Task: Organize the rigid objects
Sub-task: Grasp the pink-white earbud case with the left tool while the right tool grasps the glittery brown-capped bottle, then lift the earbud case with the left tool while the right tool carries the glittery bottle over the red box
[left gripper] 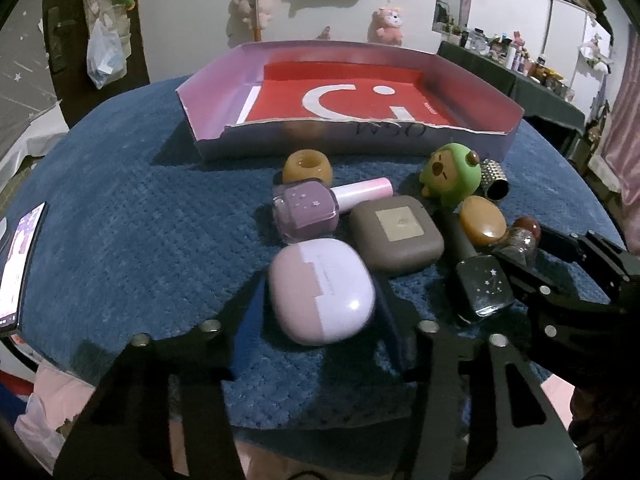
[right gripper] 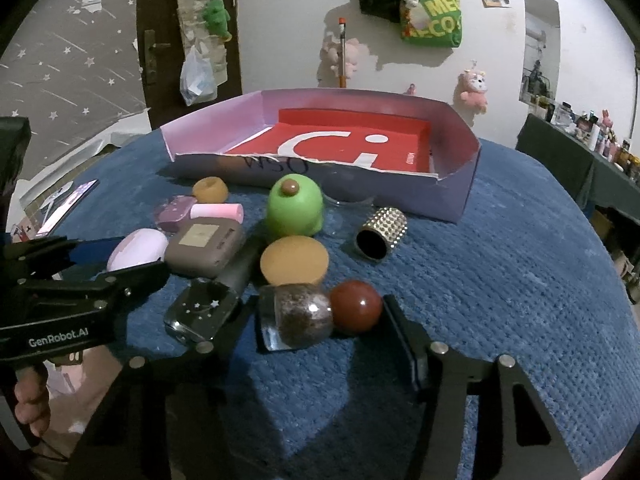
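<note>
My left gripper is angled down, jaws narrowed around the pink case, one pad on each side and looking pressed against it. My right gripper tilts down too, jaws flanking the glitter bottle with the red ball cap; I think both pads touch, but that's hard to call. Bare fingers wrap the left handle.

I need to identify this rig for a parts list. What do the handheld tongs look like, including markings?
Both tongs, left tongs and right tongs, are matte black, with angular linkage arms joined by round silver rivets and blue-faced fingers. The left body reads "GenRobot.AI" in white.
</note>
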A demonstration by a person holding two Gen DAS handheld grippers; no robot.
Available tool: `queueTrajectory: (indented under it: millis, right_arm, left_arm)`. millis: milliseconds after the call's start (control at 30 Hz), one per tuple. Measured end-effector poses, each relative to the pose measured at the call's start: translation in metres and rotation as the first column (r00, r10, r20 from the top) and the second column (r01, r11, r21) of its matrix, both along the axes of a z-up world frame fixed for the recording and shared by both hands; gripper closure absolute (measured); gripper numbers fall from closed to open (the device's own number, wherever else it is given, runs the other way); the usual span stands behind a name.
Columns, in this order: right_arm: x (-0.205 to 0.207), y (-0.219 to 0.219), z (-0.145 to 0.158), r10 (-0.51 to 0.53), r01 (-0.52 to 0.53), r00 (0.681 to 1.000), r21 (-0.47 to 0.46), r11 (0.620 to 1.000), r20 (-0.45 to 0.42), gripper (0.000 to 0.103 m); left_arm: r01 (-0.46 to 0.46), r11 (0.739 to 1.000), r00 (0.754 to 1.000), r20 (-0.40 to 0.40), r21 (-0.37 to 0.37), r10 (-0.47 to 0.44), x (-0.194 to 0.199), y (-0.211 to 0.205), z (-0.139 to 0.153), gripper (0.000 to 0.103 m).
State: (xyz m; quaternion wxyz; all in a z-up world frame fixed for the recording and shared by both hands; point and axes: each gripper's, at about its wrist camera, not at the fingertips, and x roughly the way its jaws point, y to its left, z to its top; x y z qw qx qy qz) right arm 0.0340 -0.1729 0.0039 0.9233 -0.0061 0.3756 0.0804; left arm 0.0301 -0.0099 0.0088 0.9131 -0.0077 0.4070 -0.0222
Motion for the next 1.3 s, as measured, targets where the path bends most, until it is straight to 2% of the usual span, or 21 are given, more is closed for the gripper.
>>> queueTrajectory:
  millis: [333,700,967,1300]
  right_arm:
    - [-0.005,-0.003,0.009,-0.004,0.004,1.0,0.038,0.999,0.01,0.043]
    - [0.0,-0.003,0.033,0.012,-0.015,0.999,0.077,0.997,0.045,0.043]
    - [0.014,-0.005,0.048,0.026,-0.032,0.999,0.128,0.991,0.046,0.043]
    - [0.04,-0.008,0.07,0.04,-0.048,0.997,0.13,0.99,0.062,0.043]
  left_arm:
    - [0.002,1.0,1.0,0.007,-0.01,-0.002,-0.003,0.002,0.003,0.055]
    - [0.018,1.0,0.996,0.086,0.011,-0.019,-0.005,0.005,0.026,0.055]
    - [0.037,0.999,0.989,0.141,0.014,-0.038,0.005,0.008,0.046,0.055]
    - [0.067,0.998,0.981,0.184,-0.001,-0.066,0.032,0.014,0.069,0.055]
